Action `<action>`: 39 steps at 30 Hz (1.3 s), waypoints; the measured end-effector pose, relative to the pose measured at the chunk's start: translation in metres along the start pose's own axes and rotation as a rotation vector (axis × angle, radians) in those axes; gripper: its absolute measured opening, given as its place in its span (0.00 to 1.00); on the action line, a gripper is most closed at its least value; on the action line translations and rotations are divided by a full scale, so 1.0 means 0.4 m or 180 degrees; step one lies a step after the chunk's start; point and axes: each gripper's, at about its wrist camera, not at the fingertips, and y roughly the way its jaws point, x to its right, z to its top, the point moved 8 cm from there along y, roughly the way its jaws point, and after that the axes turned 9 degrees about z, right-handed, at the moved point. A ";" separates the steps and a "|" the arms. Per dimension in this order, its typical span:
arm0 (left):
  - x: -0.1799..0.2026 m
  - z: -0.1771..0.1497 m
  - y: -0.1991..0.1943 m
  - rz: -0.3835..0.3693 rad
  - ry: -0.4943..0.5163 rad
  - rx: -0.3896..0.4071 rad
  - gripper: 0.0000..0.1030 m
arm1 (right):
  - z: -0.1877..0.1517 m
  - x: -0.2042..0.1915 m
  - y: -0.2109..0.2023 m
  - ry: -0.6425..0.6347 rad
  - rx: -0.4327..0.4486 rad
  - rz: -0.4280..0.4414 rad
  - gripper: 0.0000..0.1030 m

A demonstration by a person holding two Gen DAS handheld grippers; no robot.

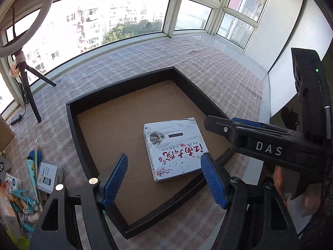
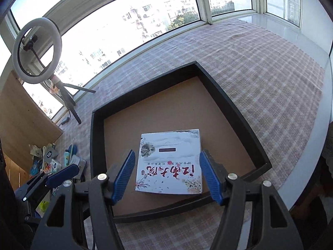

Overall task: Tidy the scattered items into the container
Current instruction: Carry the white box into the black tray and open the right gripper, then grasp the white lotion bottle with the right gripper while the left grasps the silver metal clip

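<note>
The left gripper (image 1: 164, 179) and right gripper (image 2: 167, 175) both hovered over the black-walled tray (image 2: 226, 102) with jaws spread wide and nothing between them. One white box with red calligraphy (image 2: 169, 162) lay flat on the tray's brown floor, toward the near side. The remaining scattered items (image 1: 25, 185) — a small white-and-blue box, clothes pegs, a tube — sat in a heap on the checked cloth (image 1: 145, 58), just left of the tray.
</note>
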 end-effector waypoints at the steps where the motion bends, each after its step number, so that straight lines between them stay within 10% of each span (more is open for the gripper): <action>1: -0.017 -0.007 -0.005 0.0019 -0.0007 0.0000 0.69 | -0.009 -0.019 0.007 -0.0045 -0.0025 0.0036 0.62; 22: -0.735 -0.481 -0.269 0.1259 -0.0906 -0.0328 0.68 | -0.344 -0.610 0.228 -0.2003 -0.0864 0.0758 0.62; 30: -0.806 -0.685 -0.224 0.1319 -0.1278 -0.0651 0.67 | -0.498 -0.752 0.305 -0.2437 -0.1189 0.0883 0.61; 39: -0.772 -0.698 -0.164 0.1174 -0.1165 -0.0679 0.64 | -0.623 -0.843 0.367 -0.2908 -0.1468 0.0887 0.52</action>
